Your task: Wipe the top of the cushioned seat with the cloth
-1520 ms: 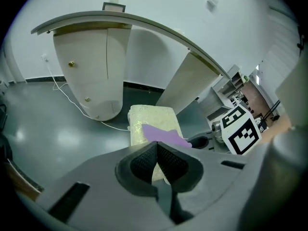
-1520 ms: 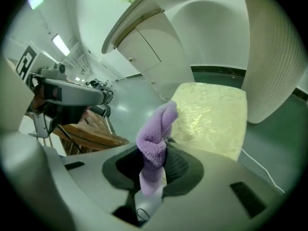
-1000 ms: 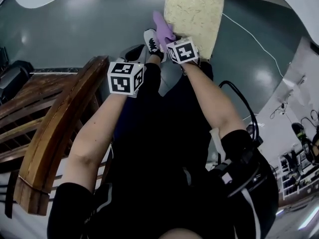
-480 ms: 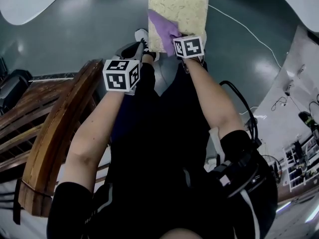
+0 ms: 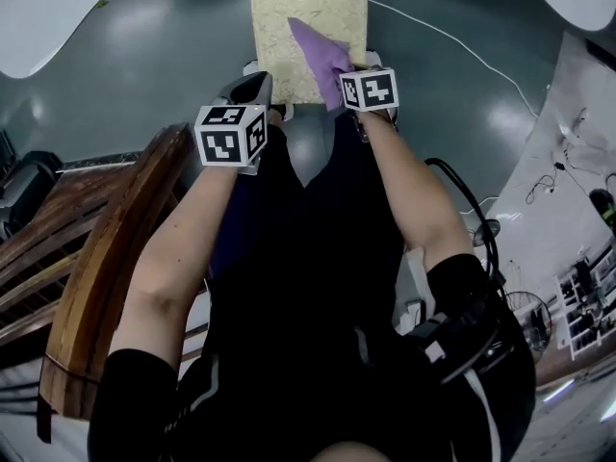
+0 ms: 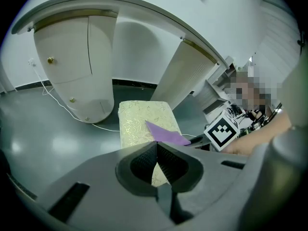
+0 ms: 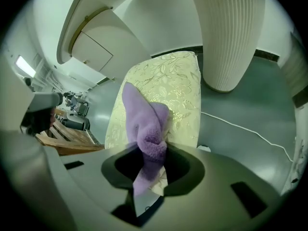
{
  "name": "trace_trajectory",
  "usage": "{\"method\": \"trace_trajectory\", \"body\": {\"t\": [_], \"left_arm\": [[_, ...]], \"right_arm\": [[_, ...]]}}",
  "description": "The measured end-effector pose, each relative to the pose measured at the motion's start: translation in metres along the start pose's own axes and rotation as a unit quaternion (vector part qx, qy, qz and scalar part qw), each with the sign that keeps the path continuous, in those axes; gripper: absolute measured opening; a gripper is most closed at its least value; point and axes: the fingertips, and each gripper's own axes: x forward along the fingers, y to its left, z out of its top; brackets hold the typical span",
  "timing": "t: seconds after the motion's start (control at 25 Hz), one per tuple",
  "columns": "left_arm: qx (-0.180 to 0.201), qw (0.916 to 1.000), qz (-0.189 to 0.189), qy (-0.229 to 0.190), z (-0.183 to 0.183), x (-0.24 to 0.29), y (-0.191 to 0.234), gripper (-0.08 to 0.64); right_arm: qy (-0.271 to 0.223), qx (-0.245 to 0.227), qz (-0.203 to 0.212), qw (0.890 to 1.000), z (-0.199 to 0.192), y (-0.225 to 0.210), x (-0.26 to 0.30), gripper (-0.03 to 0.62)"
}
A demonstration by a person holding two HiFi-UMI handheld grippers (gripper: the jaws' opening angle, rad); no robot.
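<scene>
Purple fleece cloth [image 7: 143, 117], pinched in the right gripper [image 7: 153, 154], drapes onto the cream brocade cushioned seat [image 5: 289, 17] for wiping. Nearby, the left gripper [image 6: 155, 153] idles closed, empty.

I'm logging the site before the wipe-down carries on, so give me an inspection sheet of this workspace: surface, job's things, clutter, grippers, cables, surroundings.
Surface: cushioned seat, cream top with a leaf pattern, no stains visible.
Job's things: purple cloth, draped on the seat's near right part.
Clutter: nothing seen on the seat.
Grippers: right gripper shut on the cloth; left gripper shut, empty.
Cables: white cable runs over the floor to the seat's right.
Surroundings: grey floor; wooden bench at the person's left; white cabinet beyond the seat.
</scene>
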Motion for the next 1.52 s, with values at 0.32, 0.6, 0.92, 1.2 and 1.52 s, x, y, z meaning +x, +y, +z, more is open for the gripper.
{"method": "trace_trajectory", "body": {"t": [0.32, 0.6, 0.92, 1.2, 1.52], "left_arm": [[-0.009, 0.9999, 0.003, -0.002, 0.001, 0.009, -0.010, 0.003], [-0.023, 0.9997, 0.005, -0.004, -0.002, 0.011, -0.006, 0.003], [-0.023, 0.9996, 0.006, -0.013, 0.002, -0.003, 0.020, 0.003], [-0.037, 0.9988, 0.021, -0.023, 0.000, -0.027, 0.063, 0.003], [-0.072, 0.9960, 0.040, -0.036, -0.016, -0.037, 0.100, 0.003]], "right_arm": [[-0.004, 0.028, -0.024, 0.999, -0.006, -0.029, -0.017, 0.117], [-0.008, 0.003, -0.085, 0.996, -0.005, -0.066, -0.042, 0.101], [-0.068, -0.094, -0.022, 0.993, 0.042, 0.024, -0.052, 0.100], [-0.061, -0.151, 0.050, 0.985, 0.066, 0.132, -0.009, 0.100], [-0.018, -0.163, 0.061, 0.985, 0.064, 0.156, 0.054, 0.101]]}}
